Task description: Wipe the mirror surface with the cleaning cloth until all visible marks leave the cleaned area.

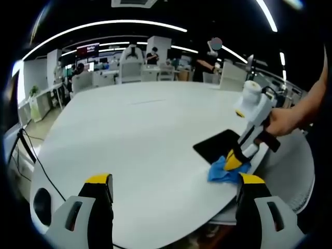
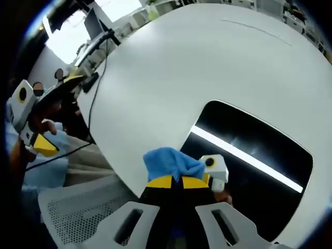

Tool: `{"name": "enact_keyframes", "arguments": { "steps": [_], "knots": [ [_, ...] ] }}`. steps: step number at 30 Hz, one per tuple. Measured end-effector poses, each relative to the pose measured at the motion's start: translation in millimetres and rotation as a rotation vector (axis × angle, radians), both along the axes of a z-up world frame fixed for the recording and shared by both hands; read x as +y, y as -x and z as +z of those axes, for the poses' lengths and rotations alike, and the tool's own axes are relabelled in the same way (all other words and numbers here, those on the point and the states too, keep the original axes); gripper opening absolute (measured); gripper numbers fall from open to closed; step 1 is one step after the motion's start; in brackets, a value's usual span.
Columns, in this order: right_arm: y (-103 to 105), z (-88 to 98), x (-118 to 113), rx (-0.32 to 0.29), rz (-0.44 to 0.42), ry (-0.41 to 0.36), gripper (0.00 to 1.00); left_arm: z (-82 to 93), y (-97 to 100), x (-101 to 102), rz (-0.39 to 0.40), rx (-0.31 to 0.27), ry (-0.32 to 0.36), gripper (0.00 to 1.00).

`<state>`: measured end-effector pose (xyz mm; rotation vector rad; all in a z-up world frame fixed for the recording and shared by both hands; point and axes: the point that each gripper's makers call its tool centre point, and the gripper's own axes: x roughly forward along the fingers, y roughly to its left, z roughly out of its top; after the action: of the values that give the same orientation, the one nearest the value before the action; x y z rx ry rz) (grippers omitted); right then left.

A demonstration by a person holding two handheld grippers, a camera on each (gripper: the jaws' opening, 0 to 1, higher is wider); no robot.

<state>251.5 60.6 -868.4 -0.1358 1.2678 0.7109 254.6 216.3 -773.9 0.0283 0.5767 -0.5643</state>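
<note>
Right gripper view is showing the right gripper (image 2: 176, 181) pinching a crumpled blue cleaning cloth (image 2: 168, 162) against the dark rectangular mirror (image 2: 259, 150) on the white table (image 2: 171, 67); the left gripper (image 1: 174, 194) is hovering, jaws spread apart.

the cleaning cloth (image 2: 168, 162) pinched in my right gripper (image 2: 176, 181) looks like soft, matt blue fabric, the mirror (image 2: 259, 150) is glossy dark glass throwing back a ceiling light strip, the table (image 2: 171, 67) is smooth matt white, and my gripper shells look like hard plastic.
</note>
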Motion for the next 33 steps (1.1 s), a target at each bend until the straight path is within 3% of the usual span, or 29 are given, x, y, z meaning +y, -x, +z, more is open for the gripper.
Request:
{"name": "enact_keyframes", "arguments": {
  "steps": [10, 11, 26, 29, 33],
  "knots": [
    [-44.7, -0.6, -2.4, -0.022, -0.017, 0.032, 0.0, -1.5, 3.0, 0.5, 0.001, 0.012, 0.004, 1.0],
    [-51.8, -0.9, -2.2, -0.046, 0.0, 0.046, 0.0, -1.1, 2.8, 0.6, 0.001, 0.011, 0.006, 1.0],
    [-101.9, -0.8, 3.9, -0.076, -0.01, 0.068, 0.0, -3.6, -2.6, -1.6, -0.011, 0.02, 0.01, 1.0],
    [-102.9, -1.0, 3.1, -0.029, -0.014, 0.054, 0.0, -2.3, -4.3, -1.6, -0.01, 0.016, 0.015, 1.0],
    [-100.8, -0.1, 3.2, -0.034, -0.002, 0.051, 0.0, -3.4, -5.6, -0.6, -0.01, 0.017, 0.011, 1.0]
  ]
}}
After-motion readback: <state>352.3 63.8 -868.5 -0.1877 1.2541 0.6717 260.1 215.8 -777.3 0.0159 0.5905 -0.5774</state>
